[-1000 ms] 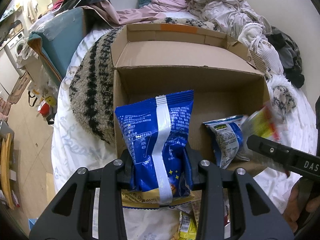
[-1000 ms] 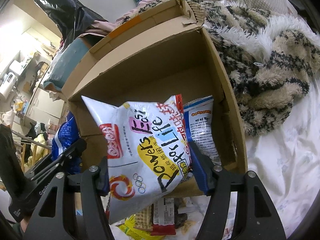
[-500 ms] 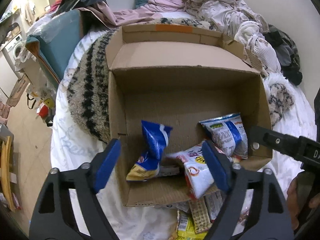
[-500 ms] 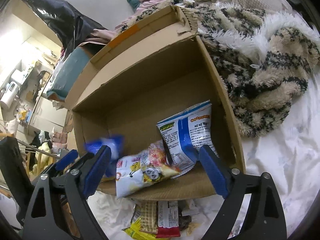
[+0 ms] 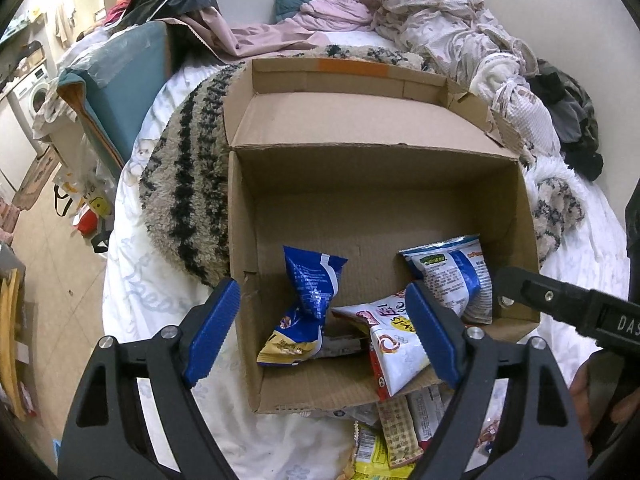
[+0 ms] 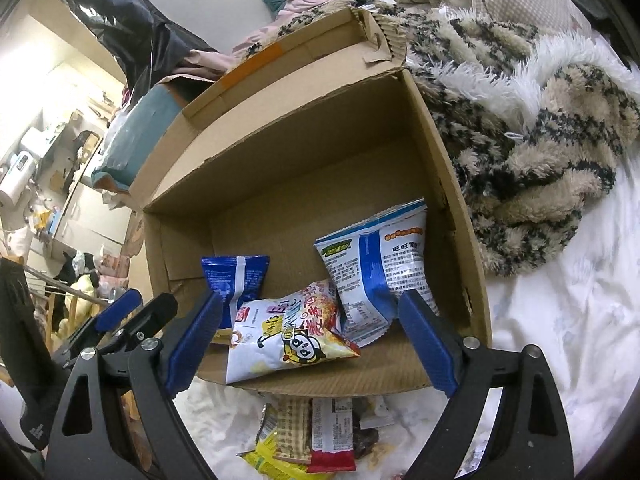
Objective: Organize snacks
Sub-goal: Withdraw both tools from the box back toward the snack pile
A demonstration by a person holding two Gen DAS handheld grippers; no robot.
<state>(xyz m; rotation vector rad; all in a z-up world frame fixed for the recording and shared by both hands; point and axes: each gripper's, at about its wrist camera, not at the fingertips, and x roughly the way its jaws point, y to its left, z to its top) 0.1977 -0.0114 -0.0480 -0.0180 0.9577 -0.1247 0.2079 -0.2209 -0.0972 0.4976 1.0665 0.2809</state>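
An open cardboard box [image 5: 372,196] [image 6: 304,152] sits on the bed. Inside it lie a dark blue snack bag [image 5: 310,296] [image 6: 236,276], a white and red snack bag [image 5: 394,344] [image 6: 288,334] and a light blue and white snack bag [image 5: 452,276] [image 6: 376,272]. My left gripper [image 5: 322,332] is open and empty above the box's near edge. My right gripper [image 6: 306,336] is open and empty too, over the same edge. Several loose snack packets [image 5: 396,436] [image 6: 312,440] lie on the sheet in front of the box.
A striped fuzzy blanket [image 5: 188,184] [image 6: 532,160] lies beside and under the box. Crumpled clothes [image 5: 440,28] pile up at the far end of the bed. A teal box [image 5: 116,84] stands at the left bed edge, with floor clutter below.
Both grippers have opened and let go of their bags. The dark blue bag and the white and red bag now lie in the box. Both grippers have drawn back slightly.
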